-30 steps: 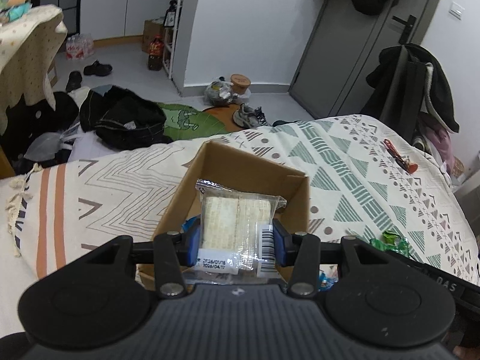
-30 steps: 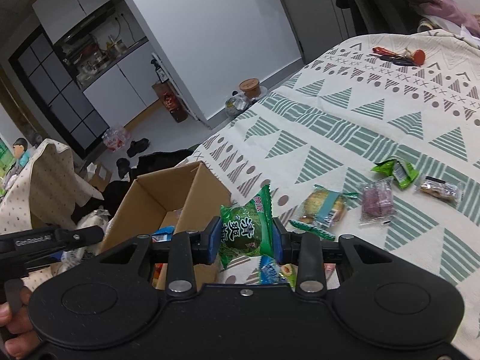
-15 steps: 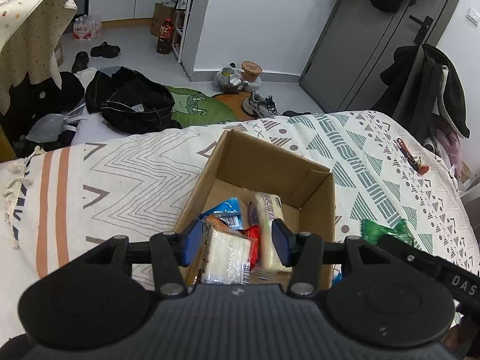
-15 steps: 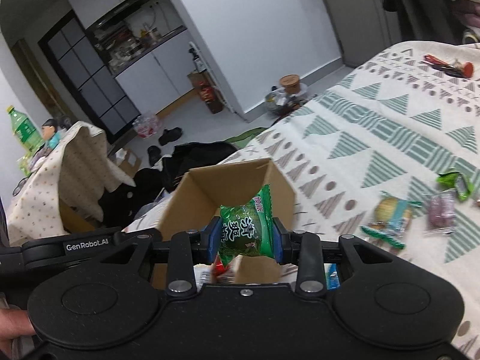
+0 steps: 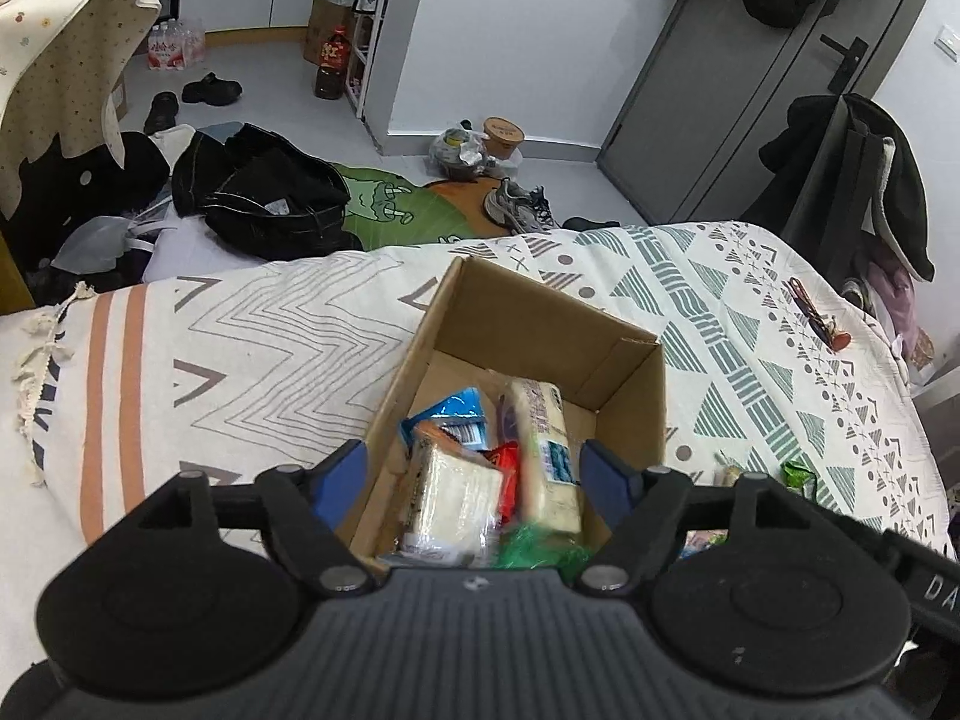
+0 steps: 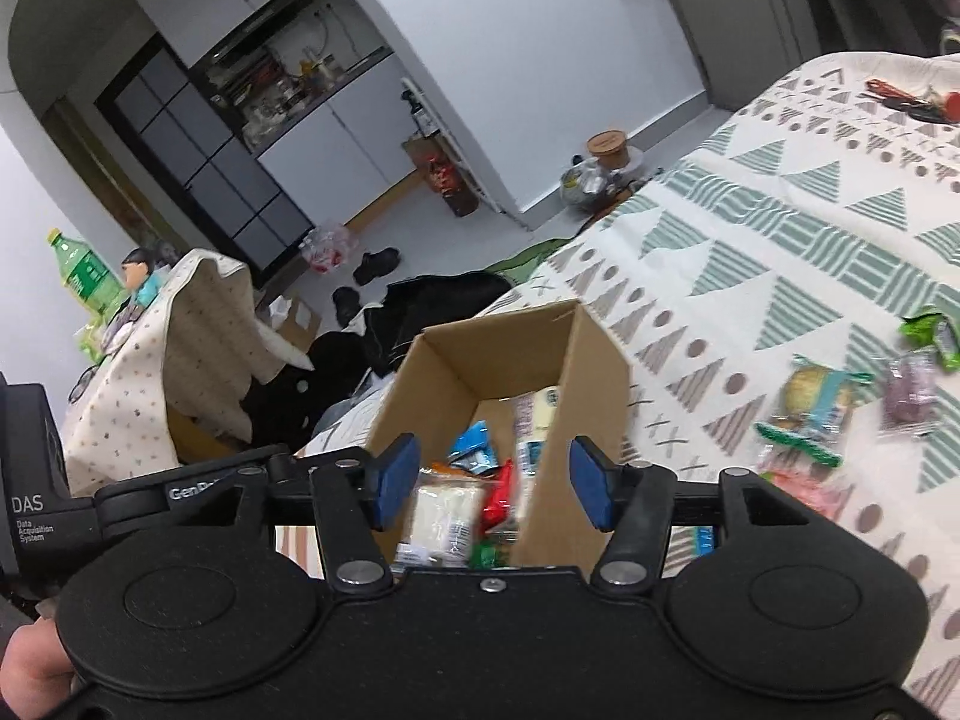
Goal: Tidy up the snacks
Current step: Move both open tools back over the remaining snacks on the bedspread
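Both grippers tilt downward over an open brown cardboard box (image 5: 543, 324) on the patterned bedspread (image 5: 252, 336). The left gripper (image 5: 474, 474) has its blue pads spreading apart, clamping nothing; the right gripper (image 6: 489, 483) is likewise opening and empty. Inside the box lie a clear-wrapped white cracker pack (image 5: 459, 498), a long pale wrapped bar (image 5: 543, 450), a blue packet (image 5: 456, 414) and a blurred green wrapped snack (image 5: 534, 546) at 6 o'clock. More loose wrapped snacks (image 6: 810, 414) lie on the bedspread at 3 o'clock of the box.
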`<state>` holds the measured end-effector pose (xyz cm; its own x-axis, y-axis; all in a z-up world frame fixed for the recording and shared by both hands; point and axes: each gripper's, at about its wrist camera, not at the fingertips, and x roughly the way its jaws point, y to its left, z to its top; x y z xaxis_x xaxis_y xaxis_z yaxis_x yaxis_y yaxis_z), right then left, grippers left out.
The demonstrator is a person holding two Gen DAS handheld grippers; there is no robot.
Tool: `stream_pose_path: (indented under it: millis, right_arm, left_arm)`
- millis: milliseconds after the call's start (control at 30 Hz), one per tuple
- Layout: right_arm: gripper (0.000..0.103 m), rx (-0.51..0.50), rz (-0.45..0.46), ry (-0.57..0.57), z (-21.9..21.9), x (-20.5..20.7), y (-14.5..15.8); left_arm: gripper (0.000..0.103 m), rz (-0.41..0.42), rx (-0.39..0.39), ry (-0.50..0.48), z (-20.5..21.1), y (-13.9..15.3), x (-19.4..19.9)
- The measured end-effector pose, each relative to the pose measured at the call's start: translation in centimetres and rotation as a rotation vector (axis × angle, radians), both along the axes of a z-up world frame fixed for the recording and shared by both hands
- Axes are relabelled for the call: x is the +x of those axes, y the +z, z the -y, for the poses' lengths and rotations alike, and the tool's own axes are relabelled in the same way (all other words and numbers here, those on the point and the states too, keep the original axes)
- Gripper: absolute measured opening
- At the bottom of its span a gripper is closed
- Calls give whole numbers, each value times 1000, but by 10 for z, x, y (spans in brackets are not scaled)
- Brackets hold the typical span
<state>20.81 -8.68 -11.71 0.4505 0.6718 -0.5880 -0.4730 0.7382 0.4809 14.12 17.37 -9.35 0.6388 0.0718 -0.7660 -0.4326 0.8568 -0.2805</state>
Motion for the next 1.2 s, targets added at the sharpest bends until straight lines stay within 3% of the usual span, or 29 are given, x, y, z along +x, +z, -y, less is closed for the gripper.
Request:
stream_pose_path:
  millis: [200,800,1000,1200]
  right_arm:
    - [56,-44,-3,-37,17,2,-2]
    - [62,-70,37,-175,105,10,16]
    - [74,-86,68,-188,133,9,18]
    - [95,-65,82,-221,166,8,18]
  left_arm:
    - [84,7,-5,-7,10,2,0]
    - [85,-11,14,-97,76,19,13]
    - [95,-2,40,-120,98,23,17]
    - [103,5,61,-150,123,25,23]
